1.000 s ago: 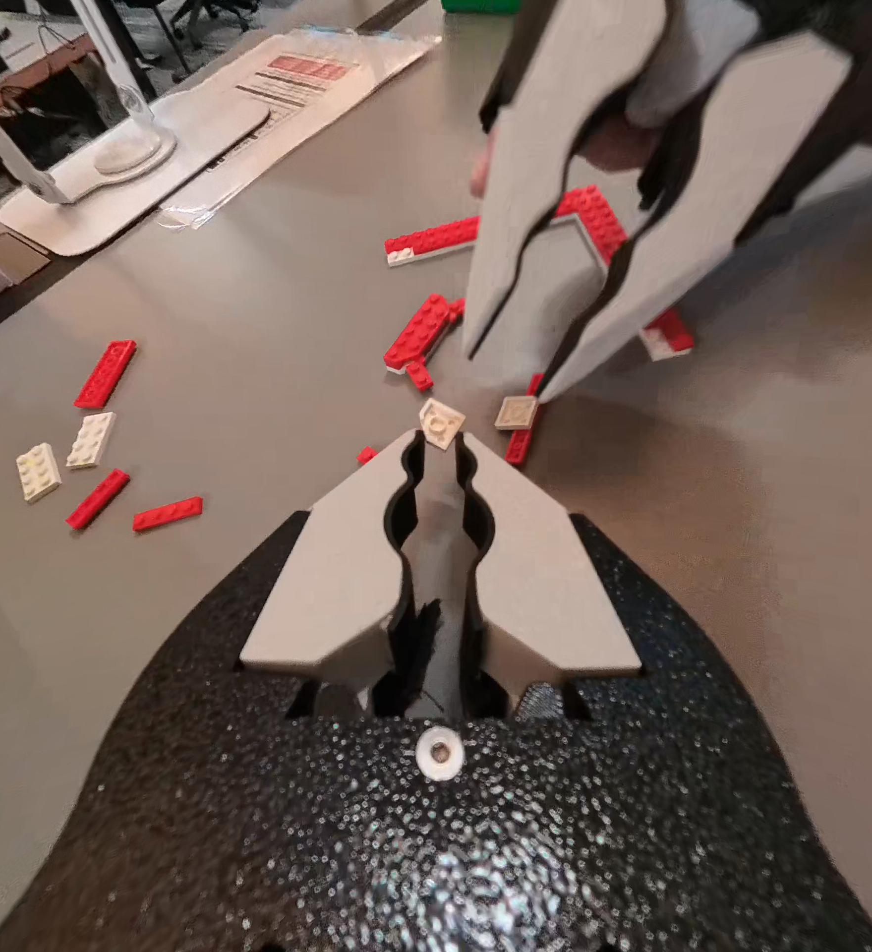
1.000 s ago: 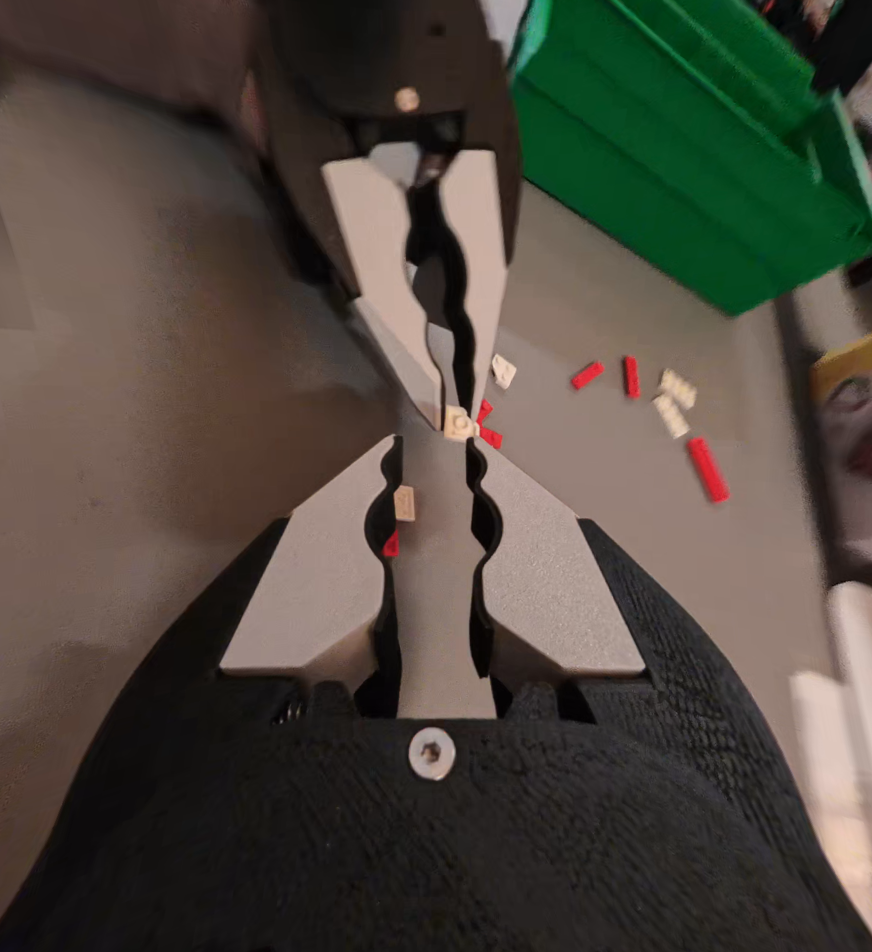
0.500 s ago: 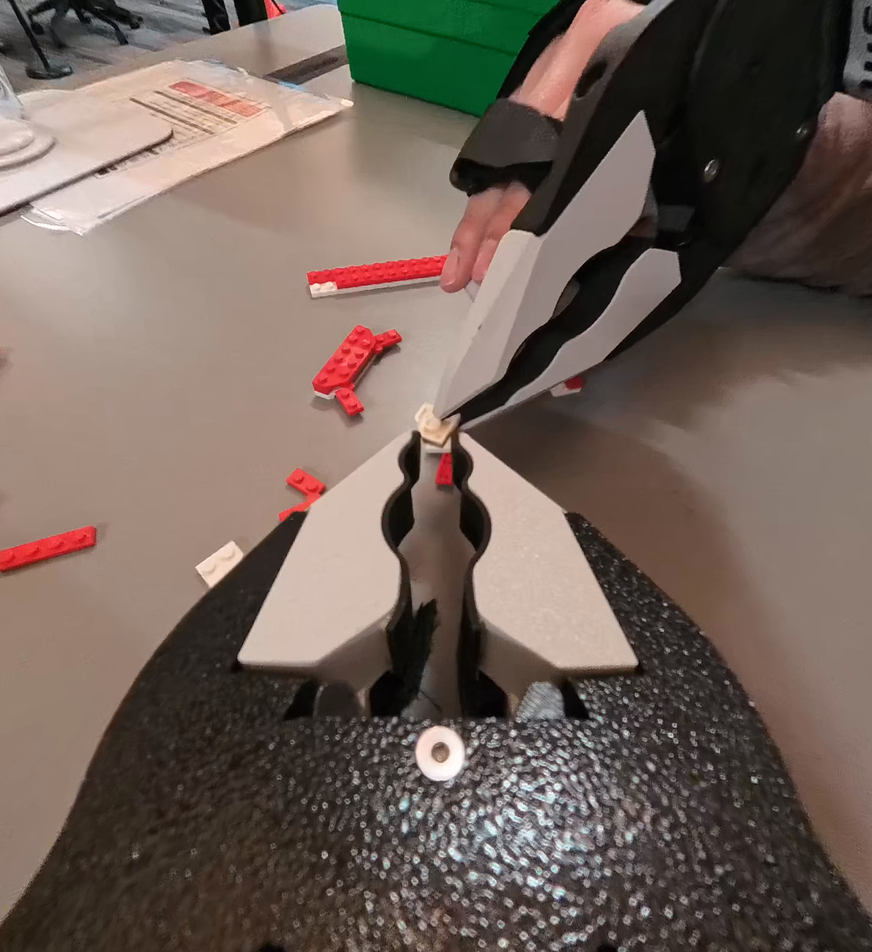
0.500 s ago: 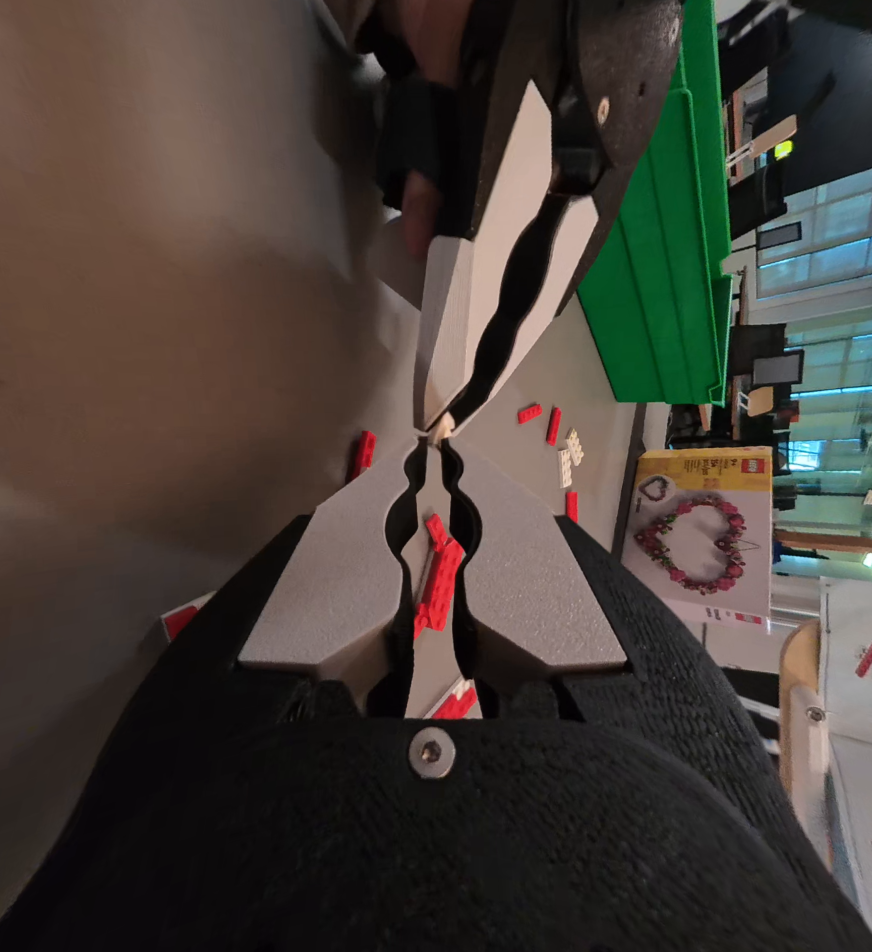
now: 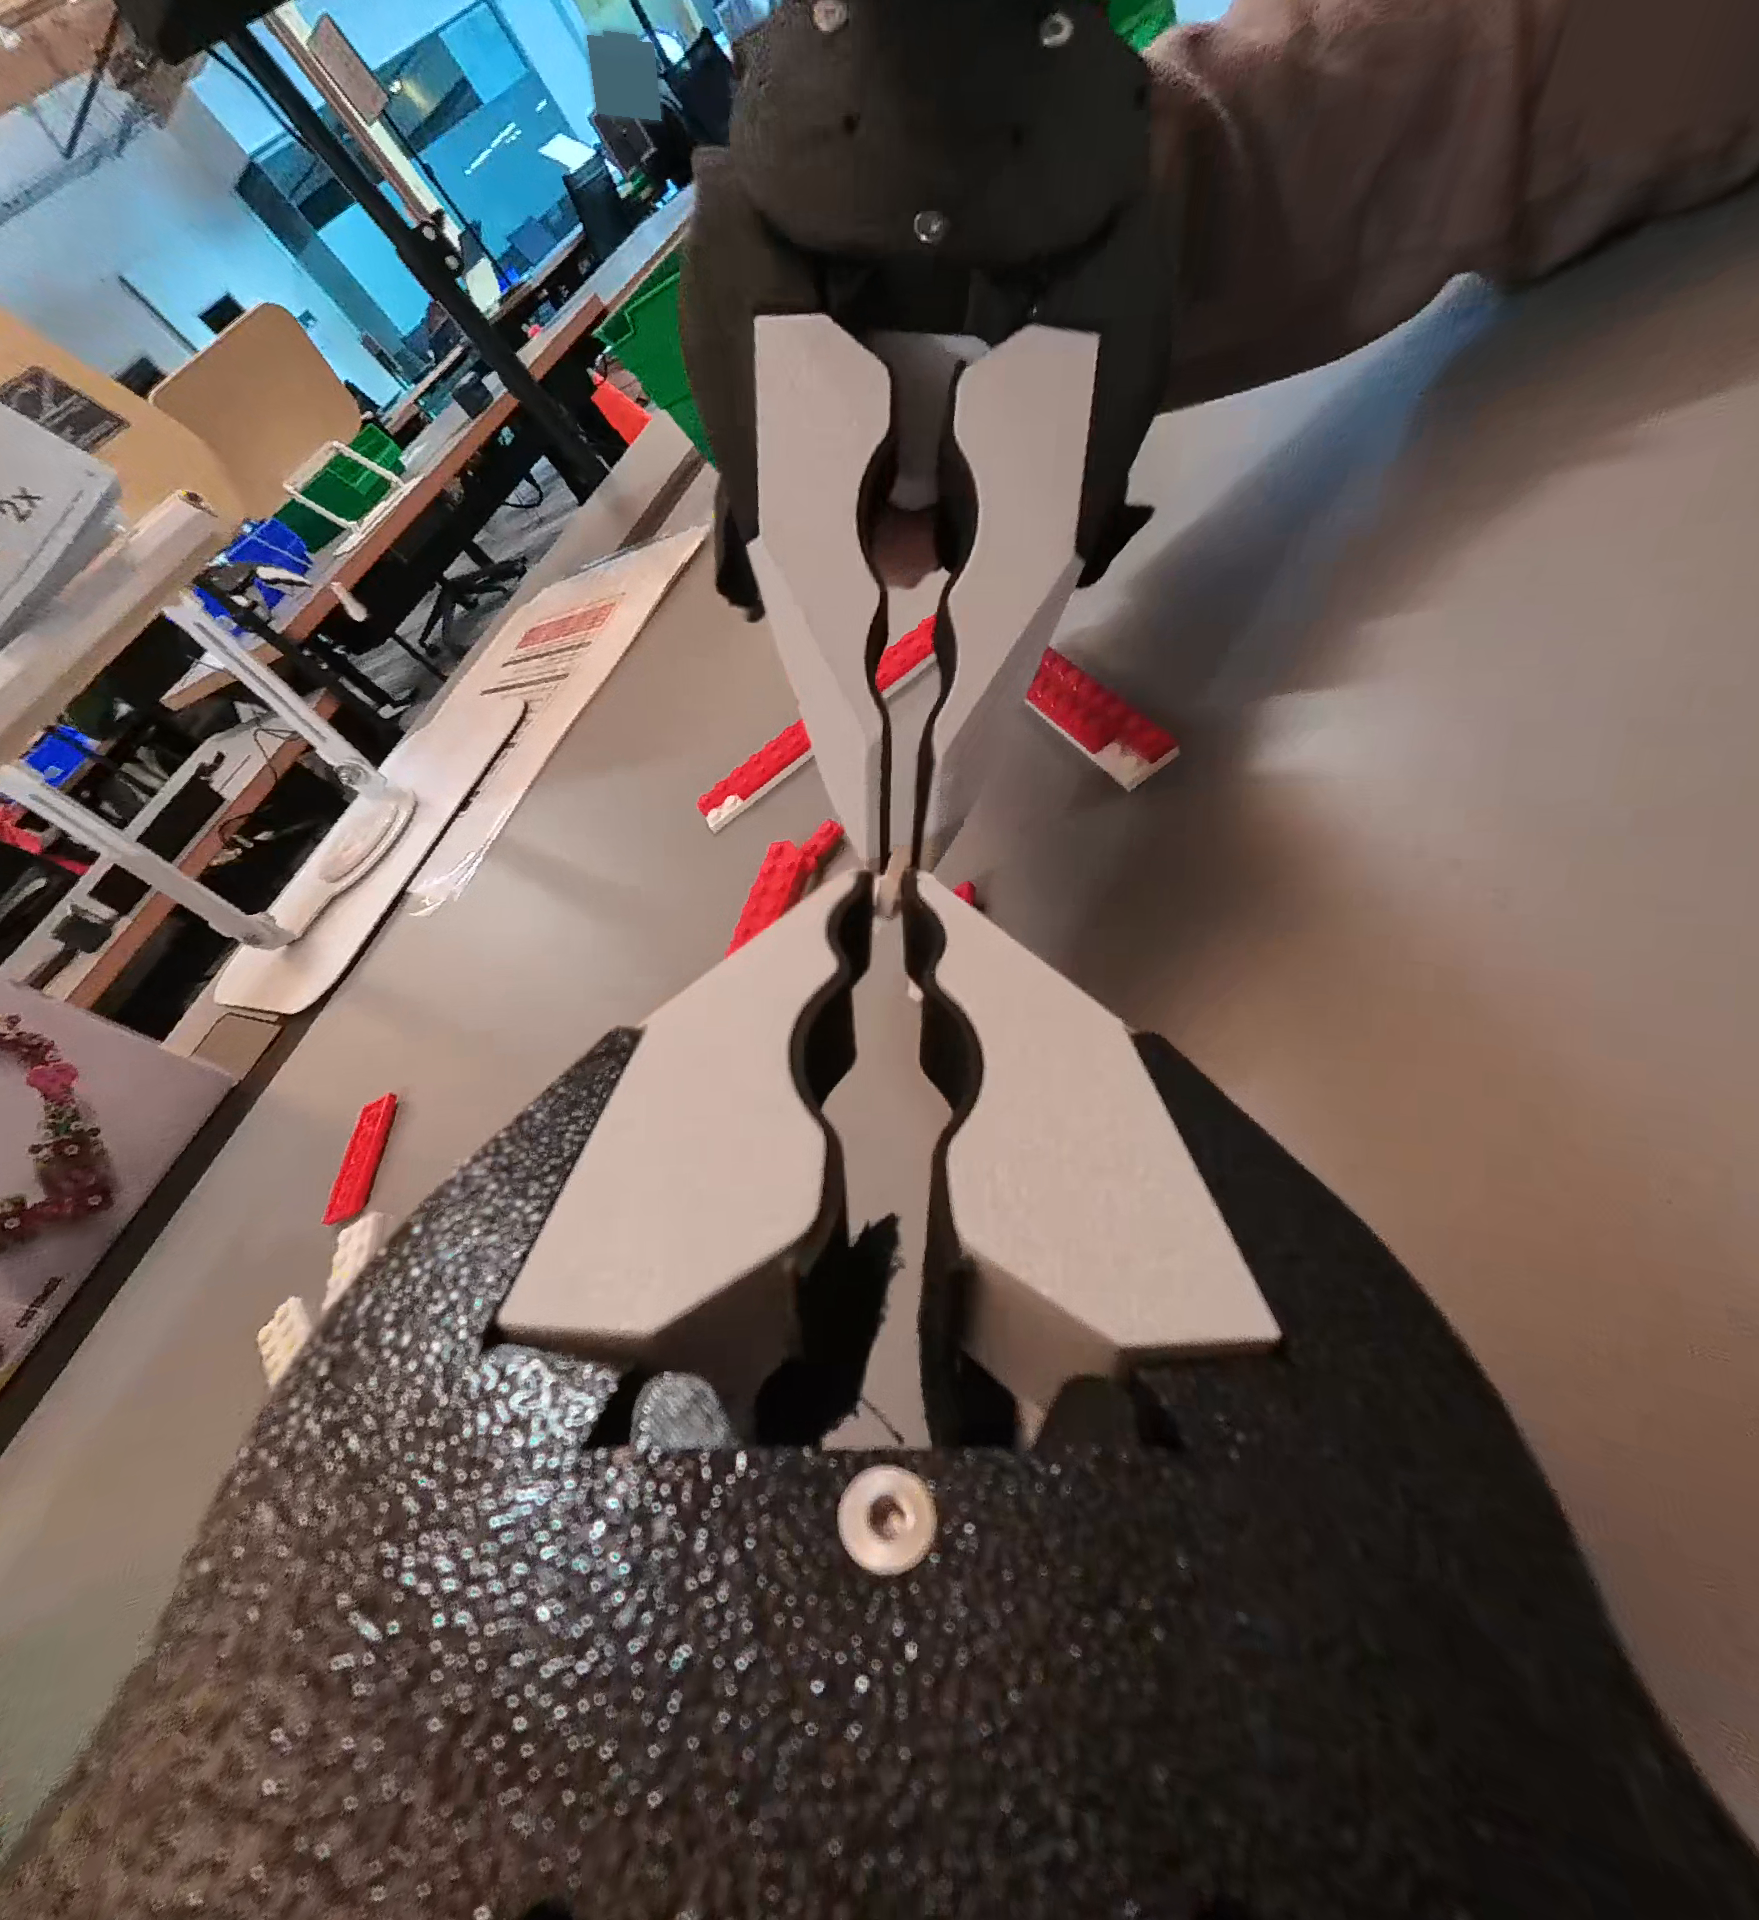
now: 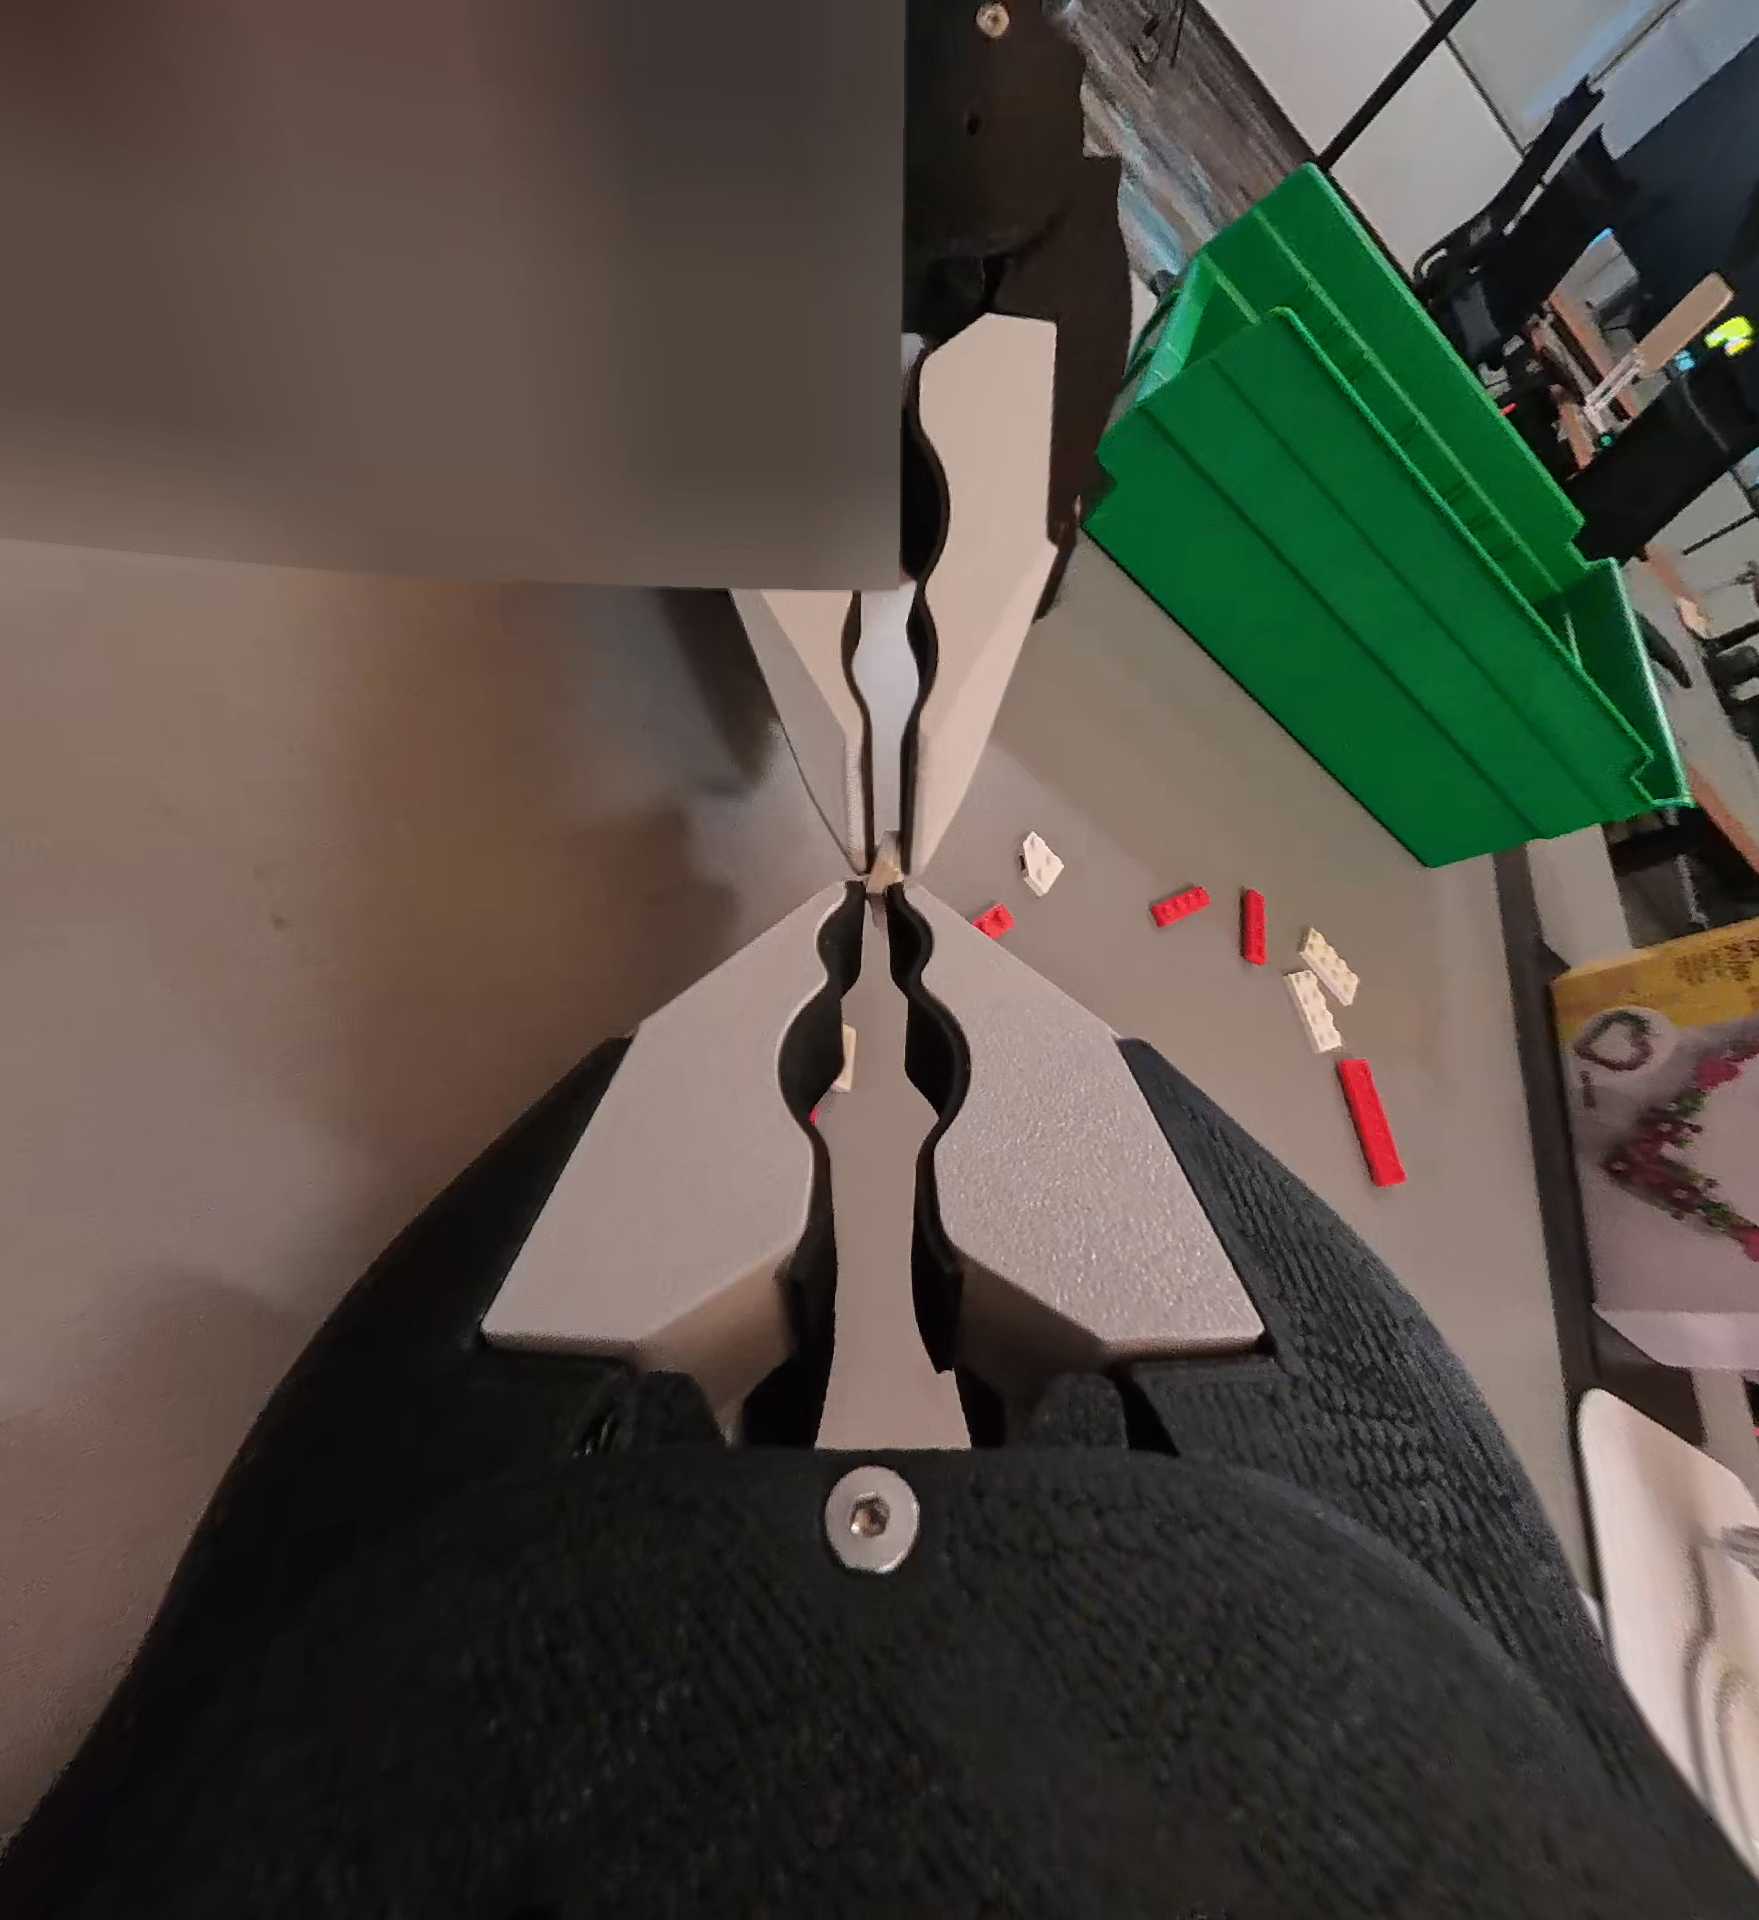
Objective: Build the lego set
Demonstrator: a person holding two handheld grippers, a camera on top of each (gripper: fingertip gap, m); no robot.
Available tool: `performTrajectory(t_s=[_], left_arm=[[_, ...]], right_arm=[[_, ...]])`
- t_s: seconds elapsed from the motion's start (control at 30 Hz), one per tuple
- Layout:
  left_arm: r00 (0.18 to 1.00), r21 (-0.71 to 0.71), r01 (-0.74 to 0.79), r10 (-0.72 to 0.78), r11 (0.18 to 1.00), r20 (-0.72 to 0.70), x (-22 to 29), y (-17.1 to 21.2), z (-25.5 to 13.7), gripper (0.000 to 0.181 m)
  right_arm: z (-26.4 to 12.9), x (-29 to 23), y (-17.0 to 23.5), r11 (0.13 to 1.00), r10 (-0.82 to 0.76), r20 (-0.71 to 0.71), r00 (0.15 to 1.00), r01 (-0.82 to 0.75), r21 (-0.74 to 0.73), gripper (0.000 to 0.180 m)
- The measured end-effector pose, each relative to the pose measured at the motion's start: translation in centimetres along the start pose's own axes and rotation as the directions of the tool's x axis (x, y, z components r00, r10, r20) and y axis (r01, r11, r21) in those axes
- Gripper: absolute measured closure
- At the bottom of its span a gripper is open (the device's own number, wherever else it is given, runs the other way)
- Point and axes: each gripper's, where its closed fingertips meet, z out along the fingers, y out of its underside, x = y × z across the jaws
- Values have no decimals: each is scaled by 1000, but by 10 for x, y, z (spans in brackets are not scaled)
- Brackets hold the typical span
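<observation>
A small tan plate [image 5: 889,891] is pinched between the tips of my left gripper [image 5: 889,902], held above the grey table [image 5: 1426,935]. My right gripper [image 5: 898,847] comes in from the far side and meets it tip to tip, its fingers closed to a narrow gap on the same plate. In the right wrist view the tan plate [image 6: 885,871] sits between my right gripper [image 6: 873,902] and the left gripper [image 6: 883,847] facing it. A red and white assembly [image 5: 1103,717] and a long red strip [image 5: 761,764] lie on the table behind.
Loose red plates [image 6: 1370,1122] and white plates [image 6: 1327,966] lie at the right. A green bin [image 6: 1374,582] stands beyond them. The set's box [image 6: 1706,1122] lies at the table edge. A lamp base [image 5: 335,862] and a bagged sheet [image 5: 553,665] lie at the left. Left and right tips are no more than a few centimetres apart.
Both grippers have risen and levelled out, tip to tip. The right gripper, beside a plate on the table a second ago, has swung round and closed on the tan plate held by the left.
</observation>
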Motion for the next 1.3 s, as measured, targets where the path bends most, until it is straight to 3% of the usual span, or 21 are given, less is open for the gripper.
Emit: performTrajectory(t_s=[0.33,0.53,0.73,0.97,1.3], left_arm=[[997,-15,52,-53,999,-58,4,5,-1,179],[1000,-152,3,-6,988,-19,1,27,6,179],[998,-179,36,-44,983,-40,3,35,8,179],[994,-206,33,-53,978,-94,11,39,15,179],[988,-202,64,-90,977,-123,13,38,17,179]], right_arm=[[3,-4,1,998,66,30,997,-66,9,176],[2,-9,29,972,191,85,978,-176,-158,148],[6,-16,36,962,184,101,978,-158,-222,151],[9,-20,51,915,331,110,937,-290,-280,155],[10,-18,54,912,330,94,939,-292,-288,167]])
